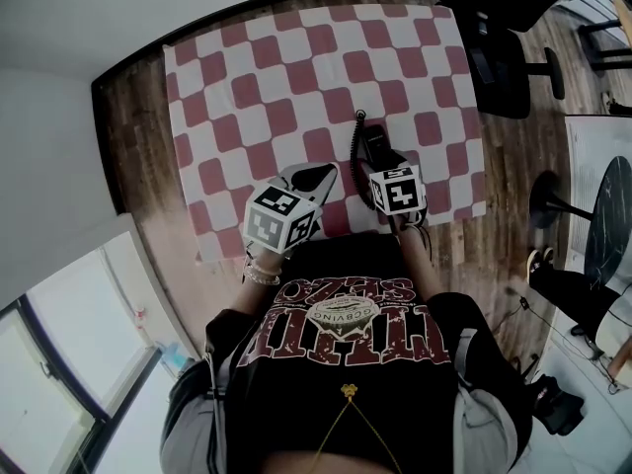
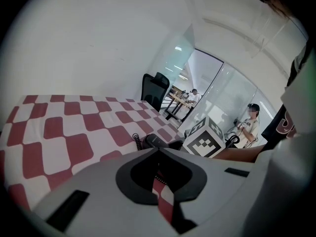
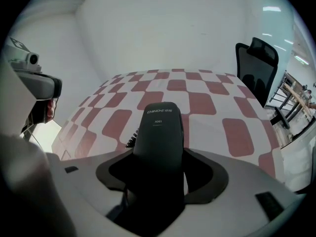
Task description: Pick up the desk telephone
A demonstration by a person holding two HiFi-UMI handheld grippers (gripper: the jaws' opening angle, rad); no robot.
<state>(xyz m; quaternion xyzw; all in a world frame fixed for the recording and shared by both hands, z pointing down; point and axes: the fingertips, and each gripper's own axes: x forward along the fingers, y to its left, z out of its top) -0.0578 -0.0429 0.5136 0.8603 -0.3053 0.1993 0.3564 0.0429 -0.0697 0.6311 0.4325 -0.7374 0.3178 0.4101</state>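
Note:
A black desk telephone [image 1: 376, 149] with a coiled cord [image 1: 356, 128] lies on the red-and-white checked tablecloth [image 1: 296, 77], near the table's front edge. My right gripper [image 1: 387, 169] is right over it and points steeply down. In the right gripper view the black handset [image 3: 160, 127] runs between the jaws of my right gripper [image 3: 159, 153], which stand wide open, with dark gaps on both sides. My left gripper [image 1: 316, 177] hovers to the left of the phone, shut with nothing in it. The left gripper [image 2: 158, 154] view shows the phone [image 2: 157, 141] just ahead.
A black office chair [image 1: 502, 55] stands off the table's far right corner. Wooden floor surrounds the table, and a dark round table [image 1: 607, 220] is at the right. Behind glass, a person [image 2: 250, 122] stands in the distance. The far half of the cloth holds nothing.

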